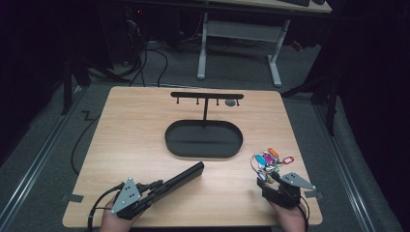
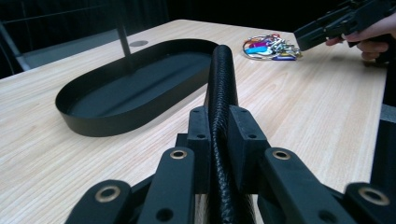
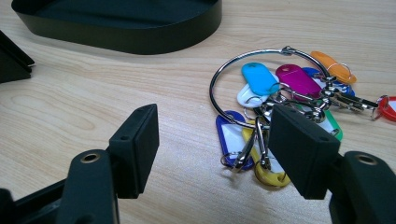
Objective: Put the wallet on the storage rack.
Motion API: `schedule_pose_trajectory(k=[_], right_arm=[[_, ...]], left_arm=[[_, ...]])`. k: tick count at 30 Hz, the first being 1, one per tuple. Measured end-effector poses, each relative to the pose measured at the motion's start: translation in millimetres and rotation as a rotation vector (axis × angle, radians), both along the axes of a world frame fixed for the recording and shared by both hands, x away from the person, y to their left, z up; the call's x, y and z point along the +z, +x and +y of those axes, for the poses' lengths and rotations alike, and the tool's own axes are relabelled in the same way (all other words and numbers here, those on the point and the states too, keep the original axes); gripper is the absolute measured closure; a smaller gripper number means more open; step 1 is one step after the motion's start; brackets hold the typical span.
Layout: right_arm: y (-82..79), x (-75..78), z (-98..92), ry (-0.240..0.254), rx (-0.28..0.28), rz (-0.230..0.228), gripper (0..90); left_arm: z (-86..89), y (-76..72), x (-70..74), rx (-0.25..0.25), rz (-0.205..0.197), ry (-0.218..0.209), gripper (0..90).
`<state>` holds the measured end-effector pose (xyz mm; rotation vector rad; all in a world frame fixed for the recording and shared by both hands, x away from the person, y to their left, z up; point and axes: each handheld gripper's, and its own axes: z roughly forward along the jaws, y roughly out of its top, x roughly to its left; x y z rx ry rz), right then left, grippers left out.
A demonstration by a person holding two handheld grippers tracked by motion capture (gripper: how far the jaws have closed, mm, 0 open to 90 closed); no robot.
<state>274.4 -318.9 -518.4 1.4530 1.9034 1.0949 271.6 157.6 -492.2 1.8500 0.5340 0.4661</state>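
A long black rod with a woven texture (image 1: 186, 175) lies low over the table's front left, pointing at the oval tray. My left gripper (image 1: 157, 189) is shut on its near end; in the left gripper view the rod (image 2: 223, 74) runs forward from between the jaws. A steel key ring with several coloured tags (image 1: 268, 159) rests at the front right. My right gripper (image 1: 265, 182) is open just behind it. In the right gripper view (image 3: 217, 154) the tags (image 3: 259, 77) lie ahead, and the right pad (image 3: 301, 156) covers part of the bunch.
A black oval tray (image 1: 203, 155) sits mid-table, with a T-shaped hook stand (image 1: 207, 95) rising from its far side. A small grey disc (image 1: 230, 102) lies beyond the tray. Bare wood lies between the two grippers. A desk frame stands on the floor behind the table.
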Motion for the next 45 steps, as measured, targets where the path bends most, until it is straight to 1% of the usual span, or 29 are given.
schedule_pose_trajectory(k=[6, 17, 22, 23, 24, 25, 27, 29, 31, 32, 33, 34, 37, 38, 39, 40, 41, 42, 43, 44, 45], right_arm=[[0.2, -0.3, -0.1, -0.001, 0.003, 0.001, 34.1], [0.3, -0.5, 0.3, -0.001, 0.008, 0.004, 34.1], [0.4, -0.7, 0.2, -0.001, 0.009, 0.004, 34.1], [0.3, -0.6, 0.3, 0.0, 0.008, 0.004, 34.1], [0.3, -0.6, 0.3, 0.0, 0.008, 0.004, 34.1], [0.4, -0.8, 0.0, -0.001, 0.009, 0.004, 34.1], [0.6, -0.8, 0.0, 0.0, 0.008, 0.003, 34.1], [0.5, -0.7, 0.0, -0.002, 0.009, 0.002, 34.1], [0.5, -0.5, 0.1, 0.0, 0.009, 0.003, 34.1], [0.5, -0.3, 0.0, 0.004, 0.008, 0.004, 34.1], [0.5, -0.1, -0.3, 0.006, 0.008, 0.002, 34.1], [0.5, -0.1, -0.3, 0.006, 0.008, 0.002, 34.1], [-0.2, 0.5, -2.5, 0.016, 0.014, -0.003, 34.1], [-0.3, 0.5, -3.1, 0.018, 0.013, -0.005, 34.1], [-0.4, 0.5, -3.7, 0.021, 0.013, -0.005, 34.1], [-0.2, 0.5, -4.5, 0.024, 0.015, -0.005, 34.1], [-0.1, 0.6, -4.8, 0.028, 0.017, -0.005, 34.1], [0.1, 0.9, -5.2, 0.029, 0.021, -0.006, 34.1], [0.3, 1.1, -5.3, 0.033, 0.022, -0.008, 34.1], [0.3, 1.1, -5.3, 0.033, 0.022, -0.008, 34.1], [0.4, 1.3, -5.3, 0.035, 0.025, -0.008, 34.1]], left_arm=[[2.2, 2.4, -0.5, 0.001, 0.006, -0.01, 78.8], [9.1, 6.3, -1.1, 0.024, 0.017, -0.023, 75.7], [9.4, 5.8, -0.9, 0.022, 0.018, -0.02, 70.6], [7.8, 5.9, -1.4, 0.025, 0.022, 0.008, 68.4], [7.8, 5.9, -1.4, 0.025, 0.022, 0.008, 66.6], [5.4, 5.3, -3.8, 0.027, 0.013, 0.044, 65.5], [4.0, 4.9, -3.8, 0.026, 0.012, 0.053, 64.9], [2.8, 4.2, -2.2, 0.033, 0.012, 0.07, 64.9], [1.1, 2.9, 1.0, 0.034, 0.017, 0.099, 65.2], [1.1, 2.9, 1.0, 0.034, 0.017, 0.099, 65.4], [-0.9, 2.4, 4.5, 0.042, 0.021, 0.143, 65.5], [-0.9, 2.4, 4.5, 0.042, 0.021, 0.143, 65.7], [-4.6, 3.5, 10.4, 0.048, 0.045, 0.184, 66.2], [-7.4, 5.3, 14.1, 0.048, 0.059, 0.208, 66.2], [-8.4, 6.7, 16.0, 0.045, 0.071, 0.221, 66.5], [-9.5, 8.1, 17.6, 0.042, 0.076, 0.237, 66.6], [-9.5, 8.1, 17.6, 0.042, 0.076, 0.237, 66.5], [-11.2, 10.2, 21.1, 0.04, 0.083, 0.279, 66.4], [-12.1, 10.9, 22.9, 0.035, 0.089, 0.301, 66.3], [-12.1, 10.9, 22.9, 0.035, 0.089, 0.301, 66.3], [-13.6, 11.0, 24.8, 0.029, 0.093, 0.318, 66.3]])
